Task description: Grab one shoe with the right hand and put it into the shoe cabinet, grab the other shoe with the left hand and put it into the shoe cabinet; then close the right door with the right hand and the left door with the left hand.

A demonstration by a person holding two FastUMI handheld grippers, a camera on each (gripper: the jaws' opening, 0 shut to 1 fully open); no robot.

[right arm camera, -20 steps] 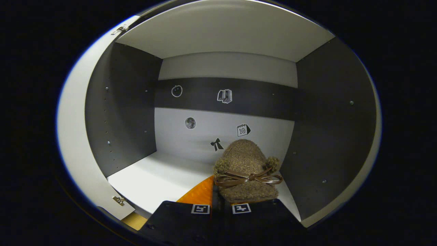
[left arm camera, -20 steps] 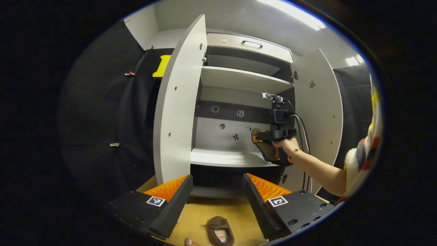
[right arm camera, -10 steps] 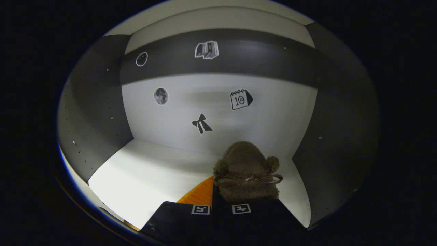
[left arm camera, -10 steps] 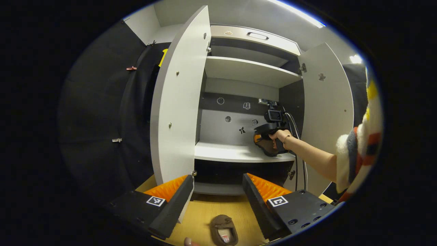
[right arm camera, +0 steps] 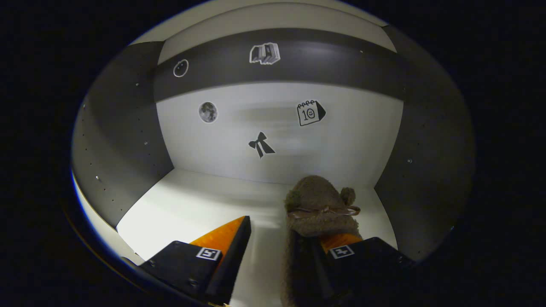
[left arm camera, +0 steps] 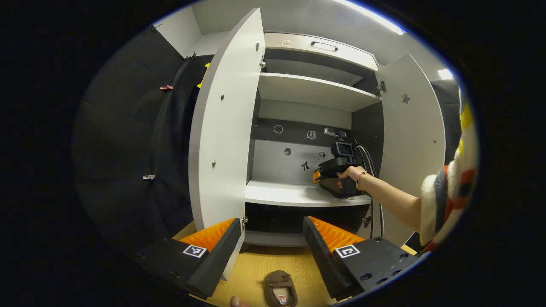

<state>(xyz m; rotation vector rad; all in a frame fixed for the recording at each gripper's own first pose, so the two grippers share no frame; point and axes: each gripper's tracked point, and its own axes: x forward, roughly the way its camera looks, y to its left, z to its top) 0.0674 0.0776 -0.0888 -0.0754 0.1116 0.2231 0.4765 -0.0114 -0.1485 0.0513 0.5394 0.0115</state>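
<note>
the right tool (right arm camera: 268, 238) sits inside the shoe cabinet (left arm camera: 315, 91) with its fingers spread apart, and the fuzzy brown shoe (right arm camera: 318, 204) with the thin bow lies on the white shelf (right arm camera: 192, 209) against the right-hand finger, toe toward the back wall, close to the dark right side panel. from the right gripper view the shoe looks released, though part of it runs down alongside that finger, so whether the finger touches it or merely passes beside it is hard to tell. the main risk, as i judge it, is in pulling the right tool out: if the fuzzy upper or the bow catches on the finger, the shoe could be dragged toward the shelf's front edge or tipped off. drawing straight back, clear of the shoe, should avoid that. the left tool (left arm camera: 273, 247) hangs with its fingers wide apart and nothing between them above the other shoe (left arm camera: 280, 290), which lies on the wooden tabletop (left arm camera: 251, 268) just below, in front of the cabinet. the left door (left arm camera: 226, 128) stands open right beside the left tool's path, so a careless lift could knock it. the right door (left arm camera: 411, 140) is open too, with the person's arm (left arm camera: 390, 198) reaching past it.
</note>
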